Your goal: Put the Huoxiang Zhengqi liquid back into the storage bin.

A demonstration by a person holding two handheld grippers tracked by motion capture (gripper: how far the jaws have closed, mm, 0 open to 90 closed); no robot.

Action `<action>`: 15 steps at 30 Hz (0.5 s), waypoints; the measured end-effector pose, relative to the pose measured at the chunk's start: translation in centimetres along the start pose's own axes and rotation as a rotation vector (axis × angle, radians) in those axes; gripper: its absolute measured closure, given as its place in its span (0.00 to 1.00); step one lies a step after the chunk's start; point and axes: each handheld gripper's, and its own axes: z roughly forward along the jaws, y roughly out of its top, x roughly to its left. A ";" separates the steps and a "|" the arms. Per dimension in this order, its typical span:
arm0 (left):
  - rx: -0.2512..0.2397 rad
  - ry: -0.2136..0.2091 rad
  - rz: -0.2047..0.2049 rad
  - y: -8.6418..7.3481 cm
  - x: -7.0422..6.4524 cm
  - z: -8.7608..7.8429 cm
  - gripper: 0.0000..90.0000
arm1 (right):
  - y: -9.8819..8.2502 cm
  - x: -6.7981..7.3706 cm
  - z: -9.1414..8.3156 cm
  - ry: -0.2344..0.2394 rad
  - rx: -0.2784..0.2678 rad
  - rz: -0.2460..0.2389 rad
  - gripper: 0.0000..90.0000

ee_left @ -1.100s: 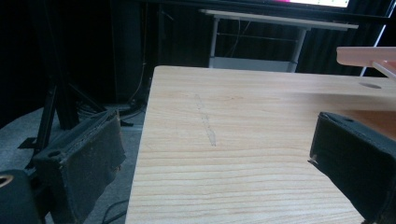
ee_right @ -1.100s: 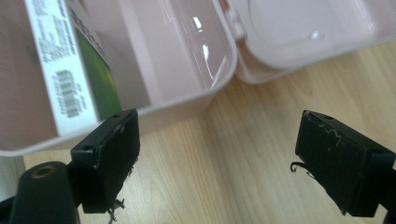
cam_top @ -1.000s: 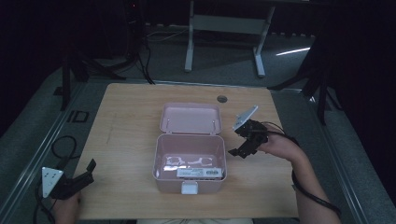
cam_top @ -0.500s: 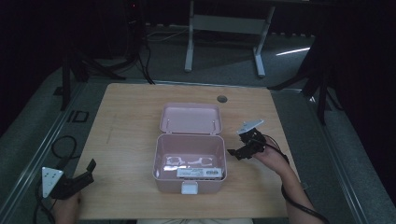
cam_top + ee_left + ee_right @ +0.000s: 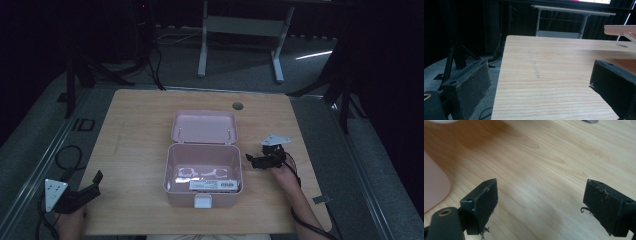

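Note:
An open pink box (image 5: pixel 172 186) stands mid-table with its lid (image 5: pixel 204 127) tilted back. Inside lie white pieces (image 5: pixel 200 173) and a flat labelled strip (image 5: pixel 212 185). My right gripper (image 5: pixel 253 161) hovers just right of the box, apart from it, jaws toward it. In the right gripper view the gripper (image 5: pixel 541 195) is open over bare wood, the box wall (image 5: pixel 434 187) at the left. My left gripper (image 5: pixel 95 184) rests open at the table's near left corner. In the left gripper view the gripper (image 5: pixel 539 75) holds nothing, and the pink lid (image 5: pixel 621 29) shows far right.
The wooden table (image 5: pixel 135 130) has a round cable hole (image 5: pixel 237 106) behind the box. Its left edge (image 5: pixel 500 75) runs beside my left gripper, with grey floor and cables beyond. A metal desk frame (image 5: pixel 240 30) stands past the far edge.
My right gripper has come toward the near side and dropped lower, from beside the lid to beside the box body. The left gripper and the box have stayed put.

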 end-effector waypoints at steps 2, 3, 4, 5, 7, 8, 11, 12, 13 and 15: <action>0.000 -0.001 0.001 0.0 0.0 0.0 0.03 | -0.4 0.0 0.0 -0.007 0.003 -0.004 0.13; -0.001 0.000 0.000 0.0 0.0 0.0 0.03 | -0.6 0.0 0.1 -0.005 0.006 0.001 0.13; -0.001 0.000 -0.001 0.0 0.0 0.0 0.03 | -0.8 -0.1 0.0 -0.006 0.009 0.007 0.13; -0.001 0.000 -0.001 0.0 0.0 0.0 0.03 | -1.0 -0.1 0.0 -0.005 0.006 0.010 0.13; 0.000 0.000 0.000 0.0 0.0 0.0 0.03 | -1.3 -0.2 -0.2 -0.011 -0.001 0.018 0.13; 0.000 0.000 0.000 0.0 0.0 0.0 0.03 | -1.4 -0.3 -0.3 -0.015 -0.008 0.021 0.13; 0.000 0.001 0.000 0.0 0.0 0.0 0.03 | -1.7 -0.6 -0.7 -0.017 -0.022 0.032 0.13; -0.001 0.000 0.000 0.0 0.0 0.0 0.03 | -1.8 -0.7 -0.8 -0.022 -0.033 0.035 0.13; -0.001 0.000 0.000 0.0 0.0 0.0 0.03 | -1.9 -0.8 -1.0 -0.023 -0.039 0.041 0.13; 0.000 0.000 0.000 0.0 0.0 0.0 0.03 | -2.0 -1.1 -1.2 -0.024 -0.035 0.054 0.13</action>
